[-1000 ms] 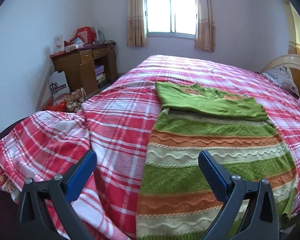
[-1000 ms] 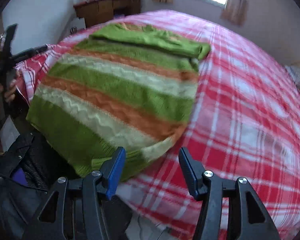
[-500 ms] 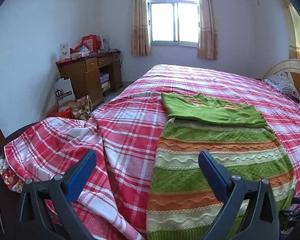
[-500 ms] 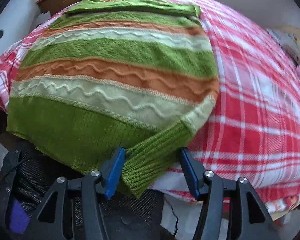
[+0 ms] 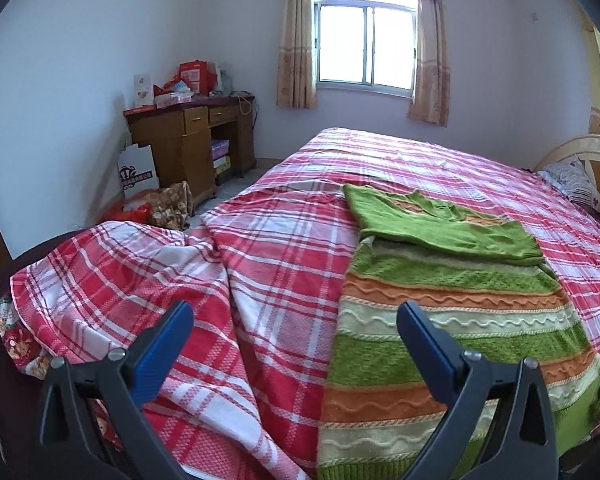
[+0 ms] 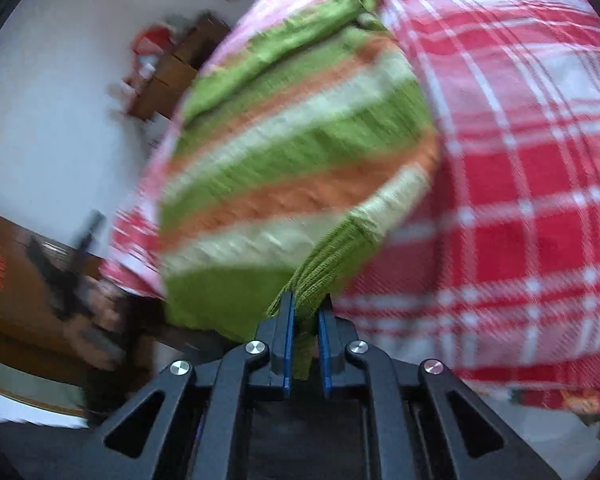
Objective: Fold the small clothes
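At the bed's [image 5: 284, 248] near edge, right tongs [image 6: 305, 312] pinch the sweater's [image 6: 292, 140] hem; left tongs [image 5: 296, 336] gape empty.

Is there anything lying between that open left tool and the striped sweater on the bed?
Nothing visible. The left tool hangs open above bare plaid bedspread, with the sweater right beside it.

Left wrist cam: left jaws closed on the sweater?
No. The left gripper has its jaws wide apart above the bedspread, nothing between them; the sweater lies alongside.
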`<state>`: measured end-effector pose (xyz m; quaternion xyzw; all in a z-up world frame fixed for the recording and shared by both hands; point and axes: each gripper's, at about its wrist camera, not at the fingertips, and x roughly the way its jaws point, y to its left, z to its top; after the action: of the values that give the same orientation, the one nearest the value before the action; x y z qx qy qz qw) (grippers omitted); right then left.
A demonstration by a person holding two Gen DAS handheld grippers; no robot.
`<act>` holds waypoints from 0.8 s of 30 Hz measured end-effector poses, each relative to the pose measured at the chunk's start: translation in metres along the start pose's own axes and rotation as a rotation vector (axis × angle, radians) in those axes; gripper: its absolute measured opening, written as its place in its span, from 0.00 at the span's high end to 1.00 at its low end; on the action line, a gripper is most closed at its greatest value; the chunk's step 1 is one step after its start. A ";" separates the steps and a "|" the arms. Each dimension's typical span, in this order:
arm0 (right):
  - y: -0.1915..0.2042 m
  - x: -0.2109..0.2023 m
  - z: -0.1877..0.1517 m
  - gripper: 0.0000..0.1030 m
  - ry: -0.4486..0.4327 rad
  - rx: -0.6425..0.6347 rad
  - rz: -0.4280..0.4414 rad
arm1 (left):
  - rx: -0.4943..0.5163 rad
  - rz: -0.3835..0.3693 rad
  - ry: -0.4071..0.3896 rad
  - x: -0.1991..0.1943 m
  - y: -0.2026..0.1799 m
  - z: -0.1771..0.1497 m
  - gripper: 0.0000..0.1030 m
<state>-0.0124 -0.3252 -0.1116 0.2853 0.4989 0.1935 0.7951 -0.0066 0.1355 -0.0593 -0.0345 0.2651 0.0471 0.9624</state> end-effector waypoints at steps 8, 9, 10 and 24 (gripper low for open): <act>0.003 0.004 0.084 0.90 -0.193 0.053 0.081 | 0.004 -0.023 0.003 0.002 0.010 0.003 0.00; 0.000 0.008 0.091 0.90 -0.207 0.064 0.078 | 0.007 -0.030 0.004 0.003 0.011 0.003 0.00; -0.004 0.013 0.099 0.90 -0.221 0.079 0.070 | 0.016 -0.047 0.012 0.005 0.012 0.002 0.00; -0.030 0.056 0.121 0.90 -0.202 0.158 -0.025 | 0.418 -0.275 0.180 0.004 -0.024 -0.039 0.00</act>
<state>0.1221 -0.3466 -0.1281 0.3589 0.4334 0.1138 0.8188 -0.0206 0.1083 -0.0936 0.1252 0.3463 -0.1431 0.9186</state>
